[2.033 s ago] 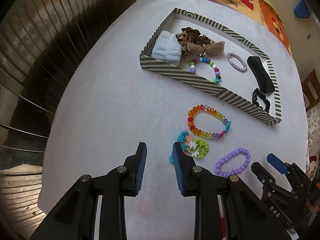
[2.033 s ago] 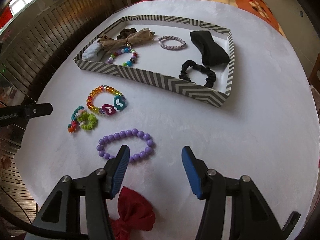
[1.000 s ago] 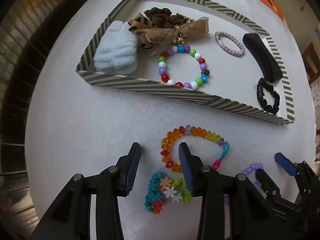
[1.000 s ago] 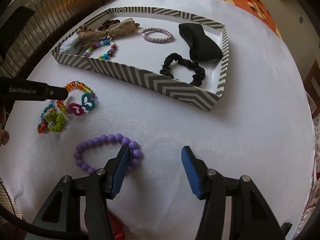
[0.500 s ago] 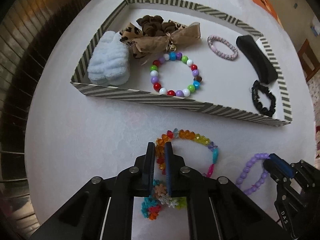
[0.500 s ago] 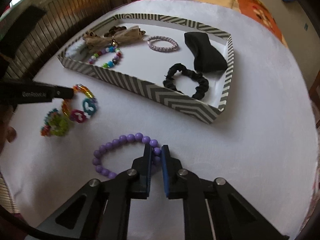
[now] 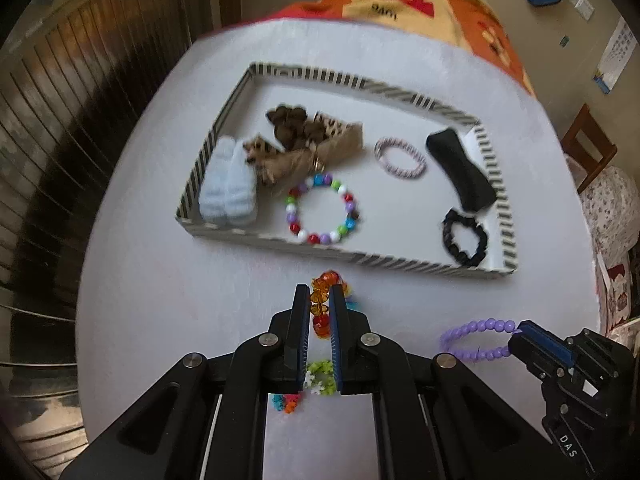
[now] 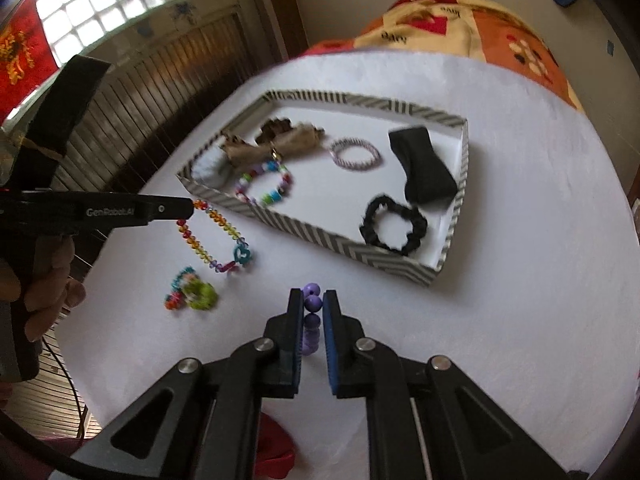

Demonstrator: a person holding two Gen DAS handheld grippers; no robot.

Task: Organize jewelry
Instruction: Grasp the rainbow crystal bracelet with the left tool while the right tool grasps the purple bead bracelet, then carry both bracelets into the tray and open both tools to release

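My left gripper (image 7: 319, 292) is shut on the rainbow crystal bracelet (image 7: 320, 300), which hangs off the table from its tip; the right wrist view shows the bracelet (image 8: 212, 236) dangling with its teal heart charm. My right gripper (image 8: 312, 296) is shut on the purple bead bracelet (image 8: 311, 312), lifted clear of the cloth; the left wrist view shows its loop (image 7: 476, 340). The striped tray (image 7: 400, 260) lies beyond both grippers. A small multicoloured flower bracelet (image 8: 192, 290) stays on the white tabletop below the left gripper.
The tray holds a light blue scrunchie (image 7: 228, 184), brown bows (image 7: 304, 140), a multicolour bead bracelet (image 7: 322, 212), a pink band (image 7: 400, 158), a black bow (image 7: 460, 172) and a black scrunchie (image 7: 464, 240). A red bow (image 8: 276, 452) lies near me.
Both grippers closed on their bracelets and then rose, lifting the rainbow bracelet and the purple bracelet off the table. The flower bracelet stayed where it was.
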